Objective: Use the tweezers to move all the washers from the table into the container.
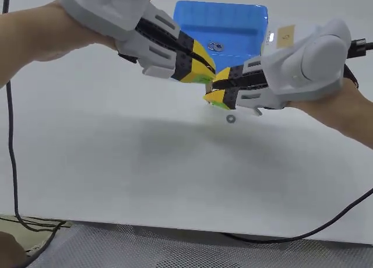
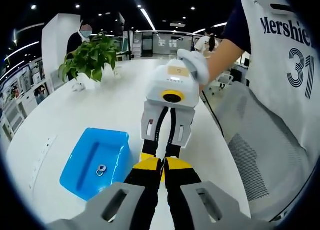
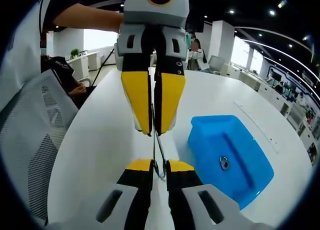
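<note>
Closely facing tip to tip, left gripper [image 1: 205, 74] and right gripper [image 1: 214, 99] each pinch what seems the tweezers [image 3: 157, 145].

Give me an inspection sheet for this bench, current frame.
Surface: white table, flat, evenly lit.
Job's things: blue container at the far side with washers inside, count unclear; loose washer on the table; tweezers run between both tools.
Clutter: tan label beside the container.
Grippers: left tool shut on the tweezers; right tool narrow around their other end, grip unclear.
Cables: black cable at left; another at front right.
Surroundings: open office, plant, mesh chair.
</note>
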A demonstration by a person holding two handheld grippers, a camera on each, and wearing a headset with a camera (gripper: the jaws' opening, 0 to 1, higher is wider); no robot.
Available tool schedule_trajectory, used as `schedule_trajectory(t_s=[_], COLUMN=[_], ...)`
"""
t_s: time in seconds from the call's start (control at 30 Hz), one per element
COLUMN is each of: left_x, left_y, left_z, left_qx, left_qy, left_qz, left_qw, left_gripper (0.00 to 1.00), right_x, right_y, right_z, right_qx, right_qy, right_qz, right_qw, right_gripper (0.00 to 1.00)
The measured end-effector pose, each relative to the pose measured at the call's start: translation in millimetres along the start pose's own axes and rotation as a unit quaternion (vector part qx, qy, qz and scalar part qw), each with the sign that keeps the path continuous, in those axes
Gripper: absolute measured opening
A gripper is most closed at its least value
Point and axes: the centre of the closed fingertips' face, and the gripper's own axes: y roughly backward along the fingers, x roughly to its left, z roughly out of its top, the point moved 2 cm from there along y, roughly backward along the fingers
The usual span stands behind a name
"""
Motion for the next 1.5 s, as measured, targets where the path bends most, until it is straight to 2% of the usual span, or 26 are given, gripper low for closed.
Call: schedule_trajectory(t_s=[0.4, 0.63, 0.77, 1.13, 1.5], left_x=[5.9, 0.9, -2.0, -0.1, 1.1], left_y=[-1.7, -3.3, 1.6, 23.7, 38.8], left_z=[1.7, 2.2, 2.5, 17.4, 40.2], left_qx=[-0.001, 0.0, 0.002, -0.011, -0.01], left_qy=[0.008, 0.006, 0.005, 0.002, -0.027], left_qz=[-0.004, -0.011, -0.009, 0.012, 0.02], left_qw=[1.0, 0.9999, 0.9999, 0.9999, 0.9994], left_gripper=[0.06, 0.07, 0.07, 0.06, 0.06], right_x=[-2.2, -0.1, 4.1, -0.3, -9.1], right_y=[-0.5, 0.2, 0.3, 8.1, 21.6], right_z=[-1.4, -1.4, 2.5, 25.4, 49.1], right_qx=[0.0, 0.003, 0.0, -0.013, -0.018], right_qy=[-0.007, -0.004, 0.003, 0.021, 0.047], right_qz=[0.001, -0.001, 0.001, -0.008, -0.024], right_qw=[1.0, 1.0, 1.0, 0.9997, 0.9984], right_gripper=[0.1, 0.1, 0.1, 0.1, 0.1])
